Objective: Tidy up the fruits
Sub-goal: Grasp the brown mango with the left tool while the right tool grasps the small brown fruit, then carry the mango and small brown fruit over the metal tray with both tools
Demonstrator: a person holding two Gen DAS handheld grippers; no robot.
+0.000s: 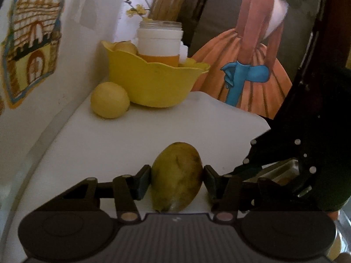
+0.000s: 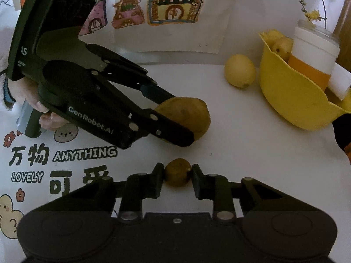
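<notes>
I see a white tabletop (image 2: 241, 153) against a white wall (image 2: 219, 32) hung with children's house drawings (image 2: 175, 2); a large painting of a gowned woman (image 1: 252, 54) stands behind, dimly lit.

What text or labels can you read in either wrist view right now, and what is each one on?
"GenRobot.AI": side of the left gripper.
"AS": the gripper's upper housing, partly cut off.
Small print just below "AS": too small to read.
"万物 ANYTHING": printed table cover.
"LOVELY": same cover.
"可" plus a half-hidden character: same cover.
White jar in the yellow bowl: no readable label.
</notes>
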